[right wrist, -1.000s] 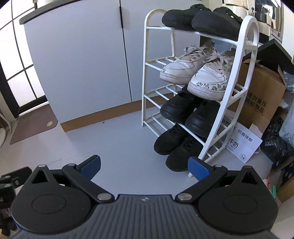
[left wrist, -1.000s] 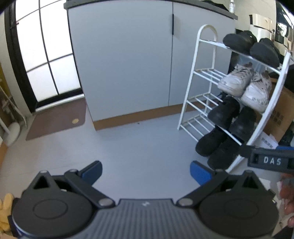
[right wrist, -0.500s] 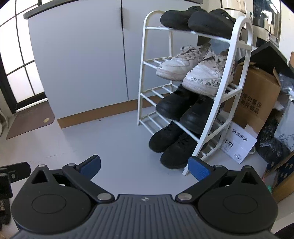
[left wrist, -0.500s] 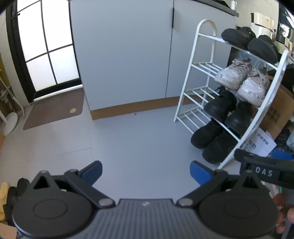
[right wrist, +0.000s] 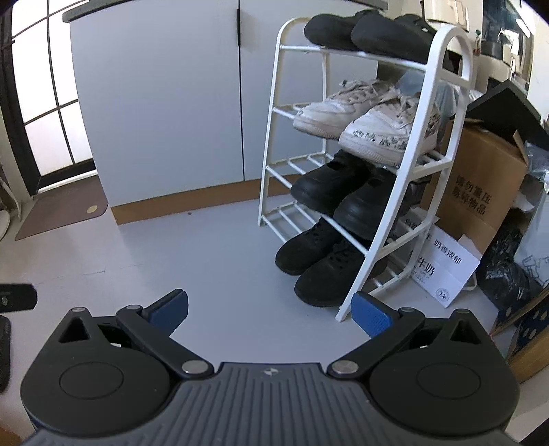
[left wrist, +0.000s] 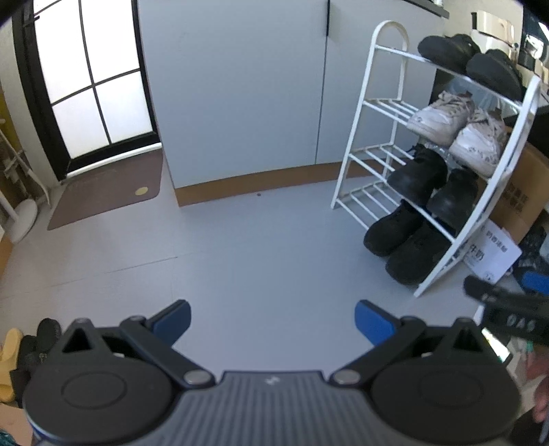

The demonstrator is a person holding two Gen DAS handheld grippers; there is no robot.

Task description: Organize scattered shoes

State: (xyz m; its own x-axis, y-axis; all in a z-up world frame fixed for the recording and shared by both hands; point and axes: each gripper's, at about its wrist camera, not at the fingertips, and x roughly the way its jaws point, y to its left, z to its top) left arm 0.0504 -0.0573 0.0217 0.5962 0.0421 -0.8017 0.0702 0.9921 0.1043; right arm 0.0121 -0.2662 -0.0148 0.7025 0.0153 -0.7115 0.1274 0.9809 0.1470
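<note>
A white four-tier shoe rack (left wrist: 360,144) (right wrist: 271,137) stands against the grey cabinet. It holds black slippers (right wrist: 343,29) on top, white sneakers (right wrist: 360,120) (left wrist: 446,120) below, black leather shoes (right wrist: 343,192) on the third tier and black sneakers (right wrist: 315,254) (left wrist: 398,236) at the bottom. My left gripper (left wrist: 272,320) is open over bare grey floor, well short of the rack. My right gripper (right wrist: 269,310) is open too, empty, near the rack's front foot. A yellow slipper (left wrist: 8,356) and dark shoes (left wrist: 37,343) lie at the left edge of the left wrist view.
A brown doormat (left wrist: 106,192) lies before a glass door (left wrist: 89,79). Cardboard boxes (right wrist: 480,192), a white carton (right wrist: 442,267) and black bags (right wrist: 511,271) crowd the floor right of the rack. The other gripper's body (left wrist: 507,312) shows at the right of the left wrist view.
Both grippers have drawn back and risen from the rack, so it looks smaller and further away. The yellow slipper and dark shoes have come into the left view's corner. Both stay open.
</note>
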